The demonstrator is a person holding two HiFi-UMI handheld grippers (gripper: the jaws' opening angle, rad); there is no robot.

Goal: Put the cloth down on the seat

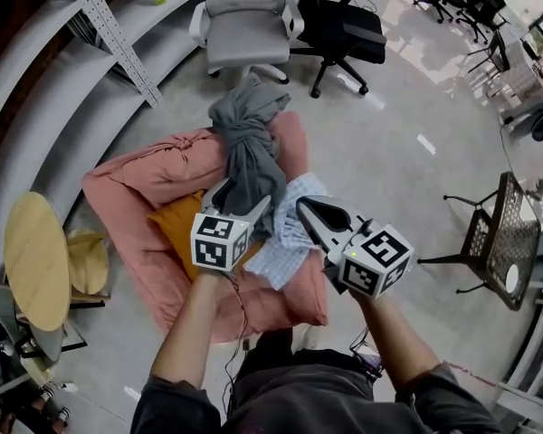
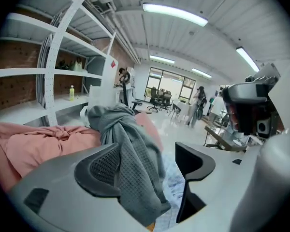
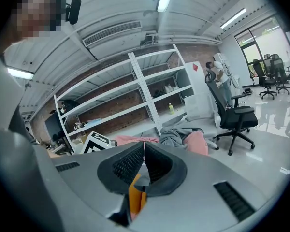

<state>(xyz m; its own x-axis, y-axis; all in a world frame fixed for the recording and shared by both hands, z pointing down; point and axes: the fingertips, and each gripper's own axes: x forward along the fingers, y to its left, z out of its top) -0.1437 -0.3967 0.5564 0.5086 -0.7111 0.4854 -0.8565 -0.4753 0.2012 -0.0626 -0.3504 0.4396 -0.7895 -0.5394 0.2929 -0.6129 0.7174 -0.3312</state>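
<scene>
A grey waffle-weave cloth (image 1: 249, 143) is bunched in a knot on the top of the pink beanbag seat (image 1: 136, 183), with its tail hanging down the front. My left gripper (image 1: 244, 208) is at that tail. In the left gripper view the grey cloth (image 2: 130, 144) hangs between the jaws of the left gripper (image 2: 154, 163). It rests against the left pad and a clear gap separates it from the right pad, so the jaws stand open. My right gripper (image 1: 319, 213) hovers just to the right, shut with nothing in it. In the right gripper view the right gripper (image 3: 143, 151) has its pads meeting.
An orange cushion (image 1: 181, 224) and a blue-white checked cloth (image 1: 290, 233) lie on the seat under my grippers. A white office chair (image 1: 247, 21) and a black one (image 1: 344, 25) stand behind it. A round wooden table (image 1: 36, 260) is at the left and a metal mesh chair (image 1: 507, 233) at the right.
</scene>
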